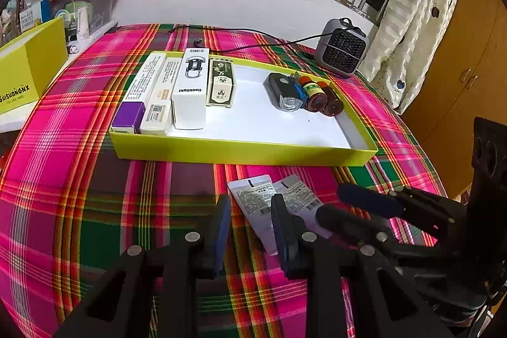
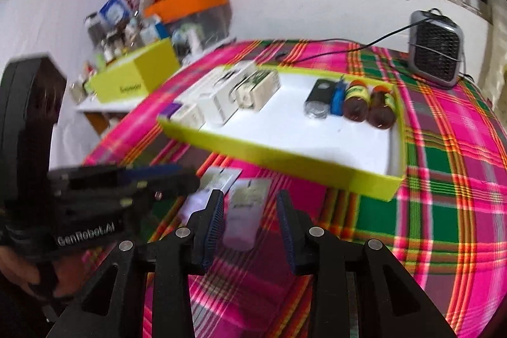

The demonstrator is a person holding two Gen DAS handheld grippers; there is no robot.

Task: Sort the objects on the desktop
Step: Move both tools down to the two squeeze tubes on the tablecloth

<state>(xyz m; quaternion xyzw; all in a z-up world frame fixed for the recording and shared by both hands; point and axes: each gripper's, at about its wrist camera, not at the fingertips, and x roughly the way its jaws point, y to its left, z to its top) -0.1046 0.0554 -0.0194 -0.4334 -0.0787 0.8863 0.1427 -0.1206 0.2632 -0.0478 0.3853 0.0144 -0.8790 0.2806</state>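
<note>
I am tidying the desk (image 1: 79,195) with its pink and green checked cloth, and most things are already in the yellow tray (image 1: 244,152). The boxes lie side by side on the tray's left, the white flashlight box (image 1: 191,91) among them, because long boxes fit neatly in a row. The small torch (image 1: 283,95) and the two brown bottles (image 1: 323,98) lie close together on the right, so the round things stay in one bunch. The middle of the tray is bare and white, and I think that room is for what is left. Two flat white tubes (image 1: 275,205) lie on the cloth just in front of the tray, touching each other. My left fingers (image 1: 252,233) are spread apart with nothing gripped; one tube lies in the gap between them. My right fingers (image 2: 250,230) are also apart and not pinching yet; the other tube (image 2: 245,211) lies between them. I come at the tubes from the near end, slanting down, so each hand can take one. The right view is blurry, so I cannot read the labels.
</note>
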